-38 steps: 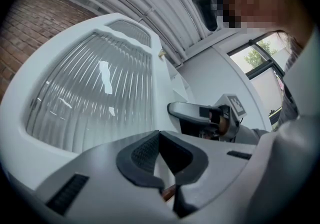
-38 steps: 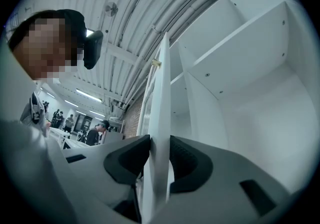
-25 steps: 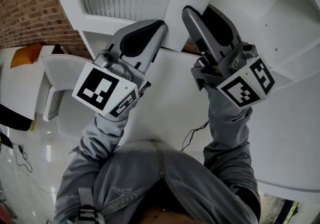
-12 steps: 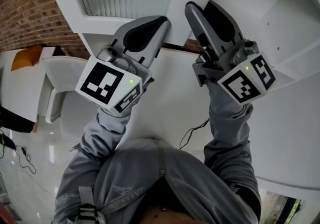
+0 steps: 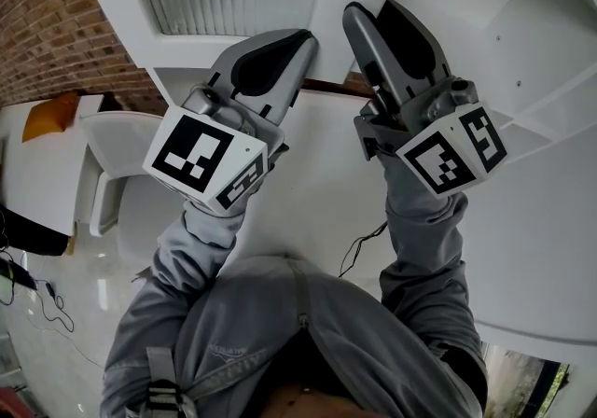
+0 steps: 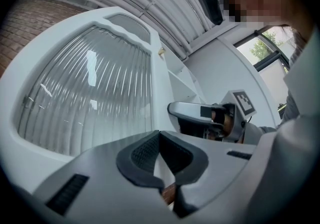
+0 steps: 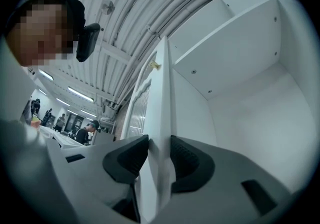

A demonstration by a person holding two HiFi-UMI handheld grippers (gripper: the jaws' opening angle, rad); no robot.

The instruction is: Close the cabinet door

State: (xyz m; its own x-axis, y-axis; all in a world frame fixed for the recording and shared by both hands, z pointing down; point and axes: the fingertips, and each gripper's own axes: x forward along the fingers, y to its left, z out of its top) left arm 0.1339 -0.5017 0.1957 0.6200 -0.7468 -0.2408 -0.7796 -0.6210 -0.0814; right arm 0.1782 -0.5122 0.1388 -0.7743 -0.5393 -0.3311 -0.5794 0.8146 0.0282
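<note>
- Since the cabinet door [image 7: 162, 83] stands swung out from the cabinet, with its free edge towards the person, the step in hand looks like the push that swings it home.
- To do it well, I would press on the door's white frame close to that free edge. Leverage is best there, and it keeps the load off the ribbed glass panel [image 6: 85, 88].
- No jaw should stay on the cabinet side of the door. As the gap narrows it could be trapped between the door and the cabinet's open inside [image 7: 240, 68].
- A slow, steady swing that eases off just before the door meets the cabinet should avoid a slam or a rebound.
- The right gripper [image 5: 368, 17] straddles the door's free edge, one pad on the glass side and one on the cabinet side.
- Its jaws have just been opening. They now stand wide, close beside the two faces, and in my reading no longer clamp the edge.
- The left gripper [image 6: 159, 133] sits on the glass side of the door, at its frame, just beside the free edge.
- Its fingertips are pressed together with nothing plainly pinched. A white and brown sliver shows in the gap behind the tips, and I cannot tell what it is.
</note>
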